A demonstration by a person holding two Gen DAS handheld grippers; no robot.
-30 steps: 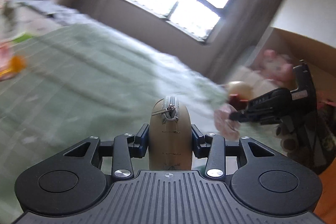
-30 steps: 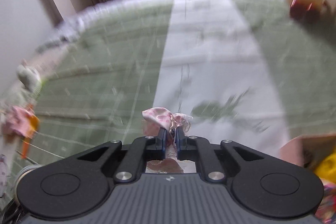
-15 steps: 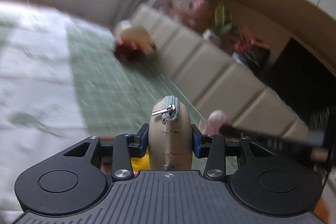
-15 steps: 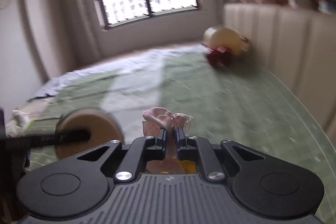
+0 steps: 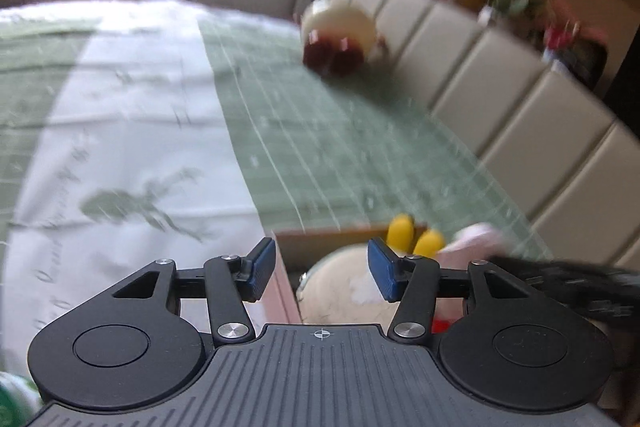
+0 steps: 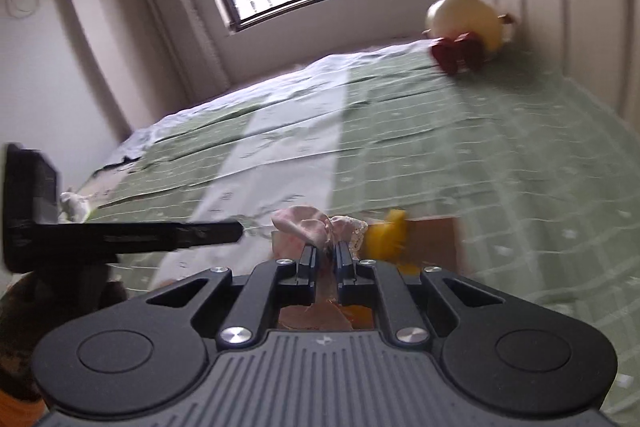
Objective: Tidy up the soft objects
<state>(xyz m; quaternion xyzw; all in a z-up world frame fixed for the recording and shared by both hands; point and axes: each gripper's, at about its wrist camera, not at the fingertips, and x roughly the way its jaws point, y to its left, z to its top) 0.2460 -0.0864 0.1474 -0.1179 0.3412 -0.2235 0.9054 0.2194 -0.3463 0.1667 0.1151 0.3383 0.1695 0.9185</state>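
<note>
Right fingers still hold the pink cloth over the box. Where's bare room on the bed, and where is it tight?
Bare: the bed from the box up to the round plush by the headboard, and the white stripe. Tight: the box, with a cream plush and yellow toy, both grippers over it.

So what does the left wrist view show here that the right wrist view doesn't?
Left wrist only: the left hand-held gripper, jaws opening, nothing pinched, a round beige plush below in the cardboard box.

Right wrist only: the right hand-held gripper shut on pink cloth.

Both: the green bedspread, the headboard plush and the yellow toy in the box.
</note>
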